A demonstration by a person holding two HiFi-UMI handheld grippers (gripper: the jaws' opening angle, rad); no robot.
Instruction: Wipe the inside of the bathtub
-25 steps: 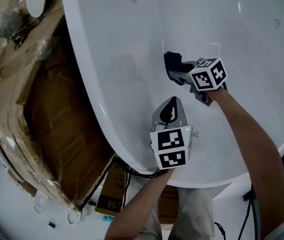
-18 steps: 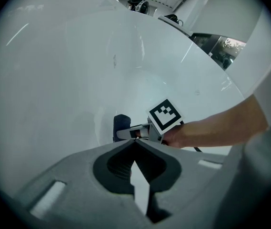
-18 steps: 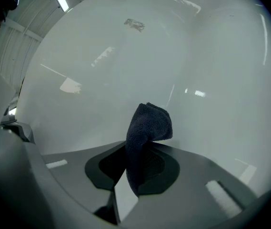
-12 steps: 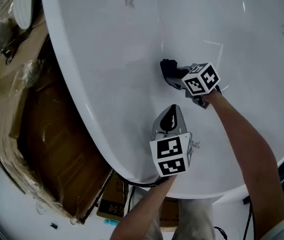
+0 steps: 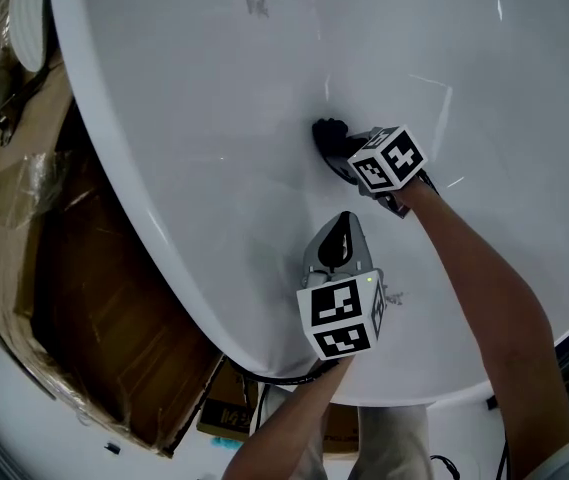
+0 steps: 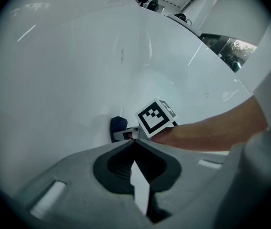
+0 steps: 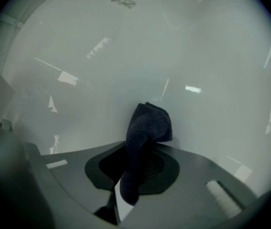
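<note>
Right gripper [image 5: 332, 146] has its jaws clamped on a dark cloth [image 5: 322, 130] and holds it against the inner wall of the bathtub [image 5: 204, 78], approx. mid-basin, well in from the tub's rim. In the right gripper view the cloth [image 7: 147, 123] reads navy-black w/ a fine terry nap: a narrow tail runs down between the jaws, and the top is bunched into a rounded, folded wad that touches the white surface. Left gripper [image 5: 341, 230] hovers inside the tub too, nearer the rim than the right one and apart from the cloth; the left gripper view shows its jaw tips [image 6: 134, 147] meeting w/ nothing between them — only a thin white sliver of tub shows lower in the gap. Tub itself is glossy white, smooth and curved, w/ streaks and patches of reflected light across it and a small faint mark [image 5: 255, 0] on the wall further from the person. Outside the tub's rim, on the left gripper's side, sits brown cardboard [image 5: 84, 298] wrapped partly in clear film.
</note>
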